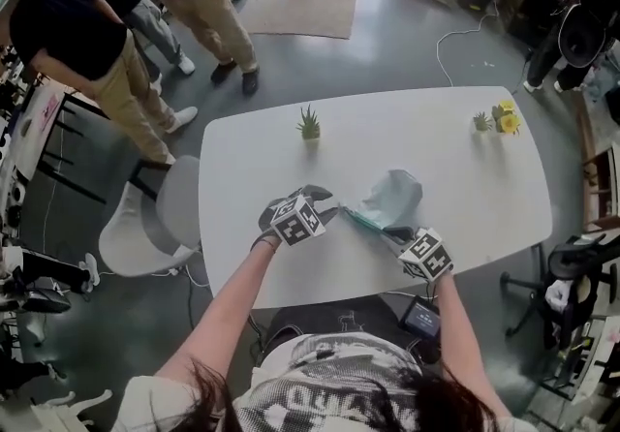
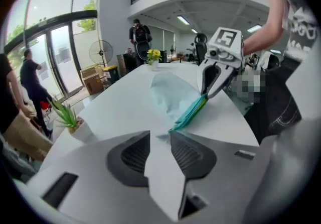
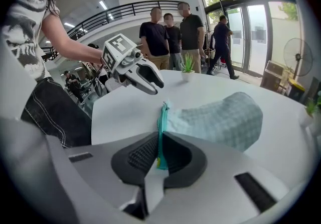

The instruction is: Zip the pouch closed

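A pale blue-green checked pouch (image 1: pixel 395 194) lies on the white table (image 1: pixel 262 149), its teal zipper edge (image 1: pixel 366 221) turned toward me. My right gripper (image 1: pixel 395 232) is shut on the near end of that zipper edge; in the right gripper view the teal strip (image 3: pixel 161 132) runs between the pads of the right gripper (image 3: pixel 159 148), with the pouch body (image 3: pixel 220 120) beyond. My left gripper (image 1: pixel 329 204) is open at the zipper's other end. In the left gripper view only bare table shows between the left gripper (image 2: pixel 159 137) jaws, and the zipper tip (image 2: pixel 176 126) lies just ahead, untouched.
A small spiky green plant (image 1: pixel 309 123) stands at the table's back left and a yellow-flowered pot (image 1: pixel 504 118) at the back right. A white chair (image 1: pixel 145 227) is by the table's left edge. Several people (image 1: pixel 87 33) stand beyond on the left.
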A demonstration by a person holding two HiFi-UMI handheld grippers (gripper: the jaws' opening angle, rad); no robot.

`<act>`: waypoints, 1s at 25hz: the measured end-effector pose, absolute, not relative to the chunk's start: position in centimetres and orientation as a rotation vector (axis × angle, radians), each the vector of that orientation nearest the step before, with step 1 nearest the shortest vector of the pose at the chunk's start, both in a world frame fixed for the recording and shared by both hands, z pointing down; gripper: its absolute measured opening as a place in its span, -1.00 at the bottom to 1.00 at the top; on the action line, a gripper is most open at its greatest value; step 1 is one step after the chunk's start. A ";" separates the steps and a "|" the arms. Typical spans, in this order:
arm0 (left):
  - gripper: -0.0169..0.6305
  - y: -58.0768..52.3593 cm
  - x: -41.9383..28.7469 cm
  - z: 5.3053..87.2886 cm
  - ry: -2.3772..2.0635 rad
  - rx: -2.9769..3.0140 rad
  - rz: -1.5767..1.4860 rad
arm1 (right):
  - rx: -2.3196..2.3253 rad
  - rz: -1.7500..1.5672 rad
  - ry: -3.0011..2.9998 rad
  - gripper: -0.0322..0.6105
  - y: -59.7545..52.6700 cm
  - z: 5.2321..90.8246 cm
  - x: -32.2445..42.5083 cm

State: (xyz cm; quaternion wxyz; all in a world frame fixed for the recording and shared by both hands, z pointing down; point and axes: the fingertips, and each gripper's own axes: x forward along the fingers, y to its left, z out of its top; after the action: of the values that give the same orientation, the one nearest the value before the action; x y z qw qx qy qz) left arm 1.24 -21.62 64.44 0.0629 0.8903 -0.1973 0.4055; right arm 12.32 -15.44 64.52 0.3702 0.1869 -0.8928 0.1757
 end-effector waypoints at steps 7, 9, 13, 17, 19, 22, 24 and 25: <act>-0.58 -22.2 2.4 67.4 -0.222 2.763 1.608 | 0.453 0.459 -2.285 -0.82 -15.4 64.7 12.9; -0.59 -22.0 2.7 68.0 -0.127 2.770 1.682 | 0.441 0.455 -2.284 -0.82 -15.3 64.6 13.0; -0.66 -21.6 3.6 68.6 0.021 2.797 1.767 | 0.417 0.454 -2.280 -0.82 -15.0 64.7 13.3; -0.79 -20.8 4.1 69.1 0.128 2.806 1.838 | 0.417 0.440 -2.263 -0.82 -15.0 65.1 13.6; -0.88 -20.3 4.1 69.2 0.133 2.791 1.829 | 0.441 0.437 -2.251 -0.82 -15.2 65.3 14.0; -0.90 -19.5 3.9 69.0 0.062 2.749 1.731 | 0.516 0.425 -2.221 -0.82 -15.8 65.6 14.9; -0.91 -19.0 3.9 68.9 -0.028 2.699 1.625 | 0.611 0.406 -2.191 -0.81 -16.6 65.9 15.7; -0.91 -18.8 4.0 68.7 -0.080 2.668 1.561 | 0.676 0.401 -2.172 -0.80 -17.1 66.0 16.2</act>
State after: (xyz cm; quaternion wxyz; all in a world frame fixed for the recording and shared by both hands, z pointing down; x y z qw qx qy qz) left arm 3.98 -18.78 68.74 0.0246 0.8626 -0.0259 0.5046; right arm 16.17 -17.10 66.01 0.4039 0.2676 -0.8603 0.1587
